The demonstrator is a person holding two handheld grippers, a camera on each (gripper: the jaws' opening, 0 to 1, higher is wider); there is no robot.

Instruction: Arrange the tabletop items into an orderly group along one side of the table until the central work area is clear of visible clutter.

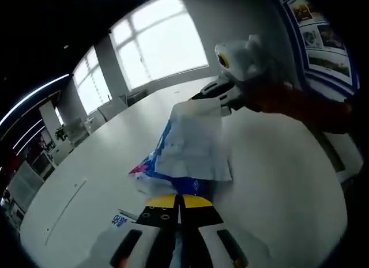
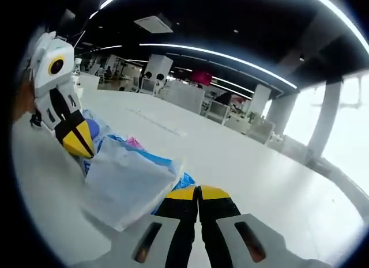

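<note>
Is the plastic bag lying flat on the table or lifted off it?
Partly lifted. Both grippers pinch the plastic bag: the left gripper at one end, the right gripper at the other, with it sagging toward the white table.

The right gripper [image 2: 198, 194] has its 2 yellow-tipped jaws pressed together on the near edge of a white and blue plastic bag [image 2: 130, 178] lying on the white table [image 2: 248, 164]. Beyond the bag, the left gripper [image 2: 79, 142] touches its far edge.

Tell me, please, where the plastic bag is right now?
The plastic bag lies on the white table, stretched between the left gripper and right gripper.
</note>
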